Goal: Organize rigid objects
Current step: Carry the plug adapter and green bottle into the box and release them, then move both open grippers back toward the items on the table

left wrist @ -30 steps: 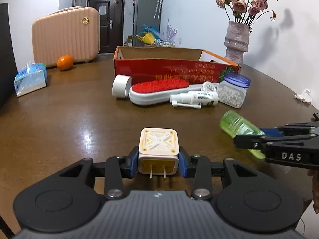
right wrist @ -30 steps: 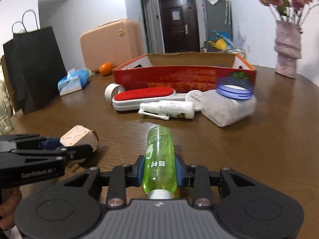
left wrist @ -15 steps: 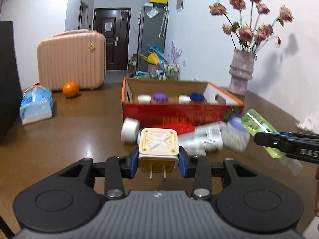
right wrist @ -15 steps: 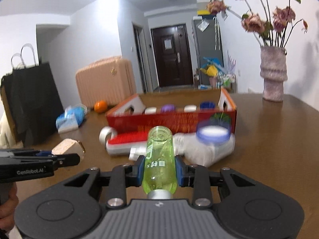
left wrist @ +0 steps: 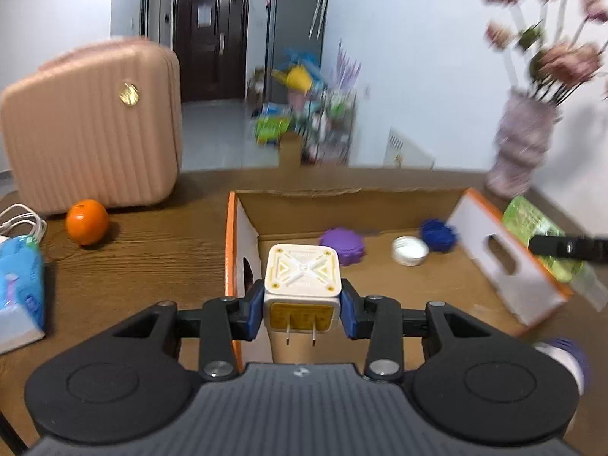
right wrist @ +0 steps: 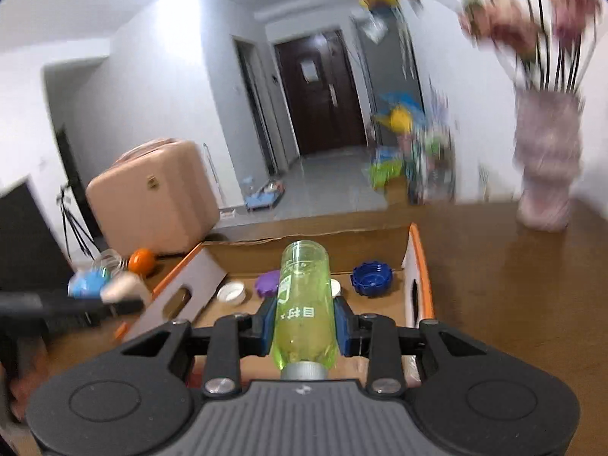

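The cardboard box point(left wrist: 505, 262) is seen open on the brown table point(left wrist: 144, 262), orange-edged, with white end walls pierced by hand-holes. Four caps are counted on its floor from the right wrist view: a white cap point(right wrist: 231, 292), a purple cap point(right wrist: 267, 283), a second white one half hidden behind the bottle, and a blue cap point(right wrist: 371, 274). Only three are made out from the left wrist view: purple point(left wrist: 343, 245), white point(left wrist: 410, 250), blue point(left wrist: 438, 230).

The left claw point(left wrist: 303, 309) is clenched on one white plug adapter point(left wrist: 302, 273), its two prongs pointing back at the camera, held over the box's near left corner. The right claw point(right wrist: 304, 325) is clenched on one green bottle point(right wrist: 304, 304), base pointing forward, silver neck toward the camera, held over the box's near edge.

Beyond the box's left end, one orange point(left wrist: 87, 221) is seen beside a pink suitcase point(left wrist: 91, 129). One vase point(left wrist: 522, 144) of flowers is standing near the table's far right edge, blurred.
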The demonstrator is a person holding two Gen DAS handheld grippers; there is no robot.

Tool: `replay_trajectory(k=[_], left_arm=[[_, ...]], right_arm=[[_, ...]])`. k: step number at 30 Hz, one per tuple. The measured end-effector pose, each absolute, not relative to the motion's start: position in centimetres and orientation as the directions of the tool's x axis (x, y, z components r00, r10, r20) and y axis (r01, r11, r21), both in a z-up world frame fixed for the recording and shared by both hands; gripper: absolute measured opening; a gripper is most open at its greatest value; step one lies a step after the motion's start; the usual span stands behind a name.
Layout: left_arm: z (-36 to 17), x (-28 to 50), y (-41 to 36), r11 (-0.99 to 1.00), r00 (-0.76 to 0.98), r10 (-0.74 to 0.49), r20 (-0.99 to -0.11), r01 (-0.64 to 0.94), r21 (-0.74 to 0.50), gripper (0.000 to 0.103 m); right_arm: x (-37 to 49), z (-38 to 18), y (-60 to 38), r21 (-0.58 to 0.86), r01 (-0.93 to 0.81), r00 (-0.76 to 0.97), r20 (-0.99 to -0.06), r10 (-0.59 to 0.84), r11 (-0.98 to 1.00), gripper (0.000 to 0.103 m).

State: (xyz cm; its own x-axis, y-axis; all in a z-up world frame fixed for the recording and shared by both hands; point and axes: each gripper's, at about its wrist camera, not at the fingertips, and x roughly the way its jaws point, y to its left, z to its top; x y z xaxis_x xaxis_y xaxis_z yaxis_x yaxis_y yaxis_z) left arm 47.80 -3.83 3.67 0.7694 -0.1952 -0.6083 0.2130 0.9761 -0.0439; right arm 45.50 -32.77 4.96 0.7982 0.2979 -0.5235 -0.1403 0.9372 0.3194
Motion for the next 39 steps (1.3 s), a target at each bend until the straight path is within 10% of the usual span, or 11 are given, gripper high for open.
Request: replay_trajectory(k=[13,20,28,32,39], left_arm=[[0.7,52.1,-5.0,0.974,0.751,-0.144,-0.644,0.223,0.042,0.042],[3.8,50.1,-4.0,0.976,0.779,-0.158,-0.606,0.215,0.022,0.045],[10.3,42.8,-2.0,0.971,0.849,-0.182,-0.497,0.234,0.045,0.079],[11.7,36.7,-1.1,0.973,0.908,-0.186,-0.375,0.222,0.056,0.089],[10.6,27.2,-0.6,0.98,0.951,-0.184,-0.248,0.195,0.022,0.099]], right_arm=[[53.6,-0.6,-26.9,-0.252,-0.14,0.743,-0.666,-0.067,0.958,0.025],[52.5,2.3,-27.7,-0.212,-0.136,0.765,-0.643,-0.033,0.968,0.025],[45.3,10.5,-28.4,-0.207,-0.126,0.842,-0.54,-0.006,0.97,0.031],[41.6,12.2,-28.5,-0.164,-0.189,0.864,-0.496,0.085,0.968,0.065],[31.4,11.2,-27.3,-0.032,-0.251,0.91,-0.348,0.225,0.967,0.075]])
